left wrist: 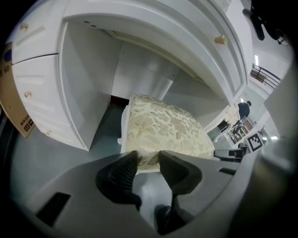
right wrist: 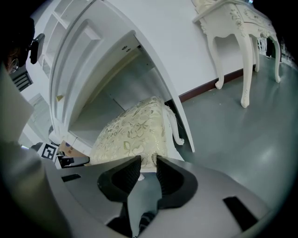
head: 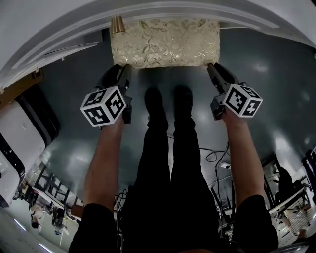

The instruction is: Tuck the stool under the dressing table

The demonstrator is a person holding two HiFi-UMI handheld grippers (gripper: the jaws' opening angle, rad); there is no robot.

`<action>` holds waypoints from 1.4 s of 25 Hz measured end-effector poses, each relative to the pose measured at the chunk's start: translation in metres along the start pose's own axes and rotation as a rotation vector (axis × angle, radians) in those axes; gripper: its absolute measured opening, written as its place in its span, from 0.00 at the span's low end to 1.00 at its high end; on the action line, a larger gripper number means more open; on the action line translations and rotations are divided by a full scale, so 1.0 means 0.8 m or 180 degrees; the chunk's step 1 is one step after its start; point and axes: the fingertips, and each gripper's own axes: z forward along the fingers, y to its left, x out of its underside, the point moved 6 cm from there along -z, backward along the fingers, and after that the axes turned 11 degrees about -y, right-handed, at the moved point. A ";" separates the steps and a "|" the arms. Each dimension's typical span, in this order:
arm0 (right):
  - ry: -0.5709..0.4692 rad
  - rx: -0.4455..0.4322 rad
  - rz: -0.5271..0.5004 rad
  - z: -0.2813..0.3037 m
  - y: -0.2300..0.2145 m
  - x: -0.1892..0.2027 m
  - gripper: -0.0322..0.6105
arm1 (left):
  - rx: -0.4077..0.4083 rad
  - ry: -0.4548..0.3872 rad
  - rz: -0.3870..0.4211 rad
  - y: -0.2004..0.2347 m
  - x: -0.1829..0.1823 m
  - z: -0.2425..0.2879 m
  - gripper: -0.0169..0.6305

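Left tongs (left wrist: 148, 162) and right tongs (right wrist: 148, 167), both narrow, pinch the near corners of the stool (head: 165, 42). Holding both sides should keep it square while it slides under the table (head: 59, 24).

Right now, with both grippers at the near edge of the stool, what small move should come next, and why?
Probably push the stool straight forward, evenly on both sides. Most of its seat shows in front of the dressing table, and the left gripper and right gripper each seem to pinch its near edge at a corner, so an even push should keep it square.
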 end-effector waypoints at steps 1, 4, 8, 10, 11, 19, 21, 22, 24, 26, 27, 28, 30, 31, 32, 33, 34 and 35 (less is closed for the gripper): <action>-0.0027 0.0017 0.0000 0.003 -0.002 -0.004 0.23 | 0.0015 0.0001 0.0004 -0.001 -0.003 0.004 0.27; -0.0102 0.0037 0.0004 0.011 -0.007 -0.016 0.23 | 0.0061 0.0001 0.0025 -0.004 -0.010 0.014 0.26; -0.0180 0.0039 0.0027 0.028 -0.008 -0.038 0.23 | 0.0056 -0.0037 0.0030 -0.005 -0.032 0.033 0.26; -0.0209 0.0039 0.0044 0.046 -0.009 -0.058 0.23 | 0.0029 -0.0077 0.0014 -0.005 -0.052 0.051 0.26; -0.0227 0.0043 0.0050 0.055 -0.011 -0.067 0.23 | 0.0015 -0.0099 0.0005 -0.005 -0.061 0.060 0.26; -0.0424 0.0079 0.0108 0.067 -0.013 -0.078 0.23 | -0.0020 -0.0250 0.0013 -0.006 -0.073 0.073 0.26; -0.0467 0.0098 0.0095 0.069 -0.013 -0.081 0.23 | -0.0020 -0.0278 0.0026 -0.007 -0.074 0.075 0.26; -0.0486 0.0111 0.0086 0.070 -0.012 -0.083 0.23 | -0.0018 -0.0295 0.0032 -0.007 -0.076 0.076 0.26; -0.0516 0.0131 0.0066 0.079 -0.011 -0.092 0.23 | -0.0009 -0.0338 0.0050 -0.007 -0.088 0.084 0.26; -0.0548 0.0141 0.0051 0.096 -0.011 -0.107 0.23 | -0.0013 -0.0374 0.0061 -0.005 -0.104 0.099 0.26; -0.0569 0.0143 0.0047 0.103 -0.012 -0.114 0.23 | -0.0018 -0.0385 0.0057 -0.004 -0.110 0.107 0.26; -0.0593 0.0144 0.0046 0.108 -0.014 -0.120 0.23 | -0.0036 -0.0392 0.0073 -0.003 -0.115 0.113 0.26; -0.0636 0.0145 0.0048 0.112 -0.016 -0.127 0.23 | -0.0074 -0.0399 0.0149 -0.004 -0.123 0.120 0.26; -0.0652 0.0145 0.0048 0.114 -0.017 -0.129 0.23 | -0.0057 -0.0402 0.0149 -0.007 -0.126 0.122 0.26; -0.0663 0.0143 0.0046 0.115 -0.017 -0.130 0.23 | -0.0038 -0.0408 0.0128 -0.011 -0.128 0.124 0.26; -0.0671 0.0142 0.0042 0.116 -0.018 -0.130 0.23 | -0.0033 -0.0416 0.0113 -0.013 -0.129 0.125 0.26; -0.0677 0.0141 0.0037 0.117 -0.018 -0.130 0.23 | -0.0037 -0.0427 0.0111 -0.013 -0.129 0.125 0.26; -0.0684 0.0142 0.0032 0.118 -0.017 -0.131 0.23 | -0.0041 -0.0440 0.0115 -0.013 -0.129 0.125 0.26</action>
